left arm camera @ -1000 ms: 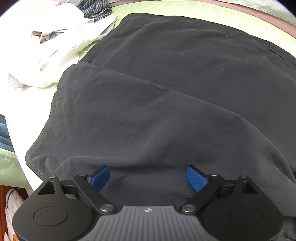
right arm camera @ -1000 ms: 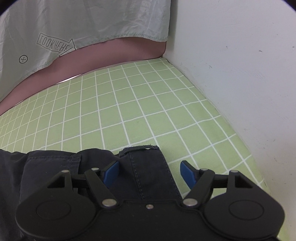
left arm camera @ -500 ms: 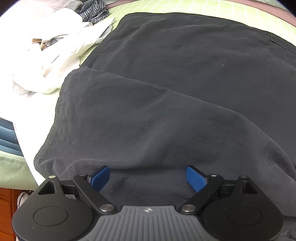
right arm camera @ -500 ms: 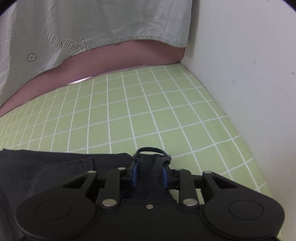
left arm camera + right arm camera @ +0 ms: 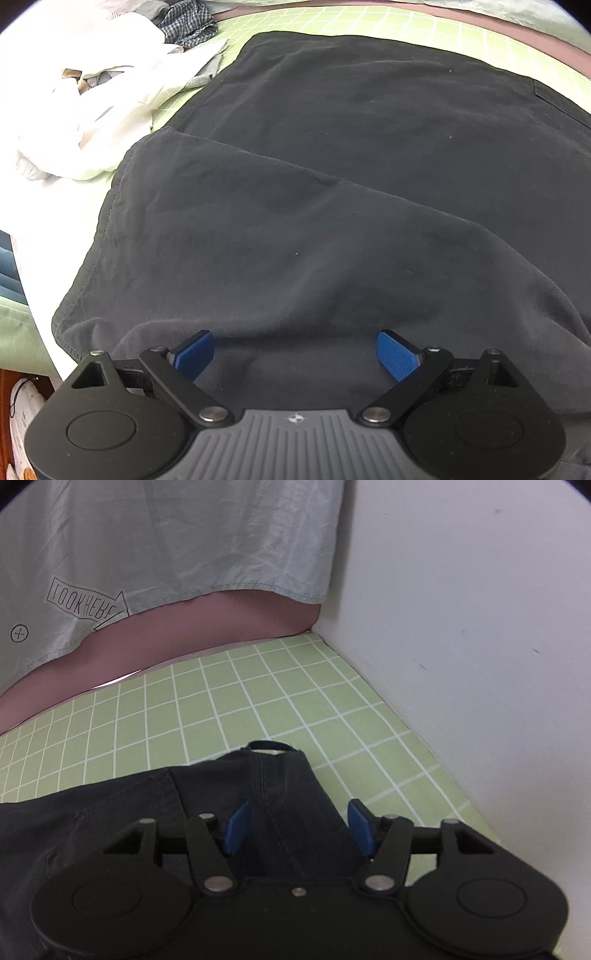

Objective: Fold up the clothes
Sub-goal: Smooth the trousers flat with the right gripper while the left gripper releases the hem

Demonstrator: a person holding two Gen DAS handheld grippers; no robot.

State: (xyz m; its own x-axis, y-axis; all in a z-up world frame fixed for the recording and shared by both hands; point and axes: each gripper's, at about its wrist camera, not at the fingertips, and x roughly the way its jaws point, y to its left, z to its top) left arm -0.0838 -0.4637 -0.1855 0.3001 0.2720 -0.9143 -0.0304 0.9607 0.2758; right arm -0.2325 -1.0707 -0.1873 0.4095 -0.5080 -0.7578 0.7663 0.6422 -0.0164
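Bed: we work on a green checked sheet (image 5: 229, 709) hemmed in by a white wall (image 5: 480, 627); the corner leaves us little room to swing a fold on that side.
Dark shorts: the dark shorts (image 5: 332, 221) lie spread flat on the sheet, one leg overlapping the other; dragging either end could bunch that overlap into creases.
White pile: loose white clothes (image 5: 74, 110) sit just beside the leg hems and could get swept into the fold.
Left gripper: our left gripper (image 5: 295, 354) hangs wide open over the fabric, holding nothing.
Right gripper: our right gripper (image 5: 297, 825) is opening, its jaws straddling the waistband strip (image 5: 284, 775), pads clear; the strip may slump or slide askew.
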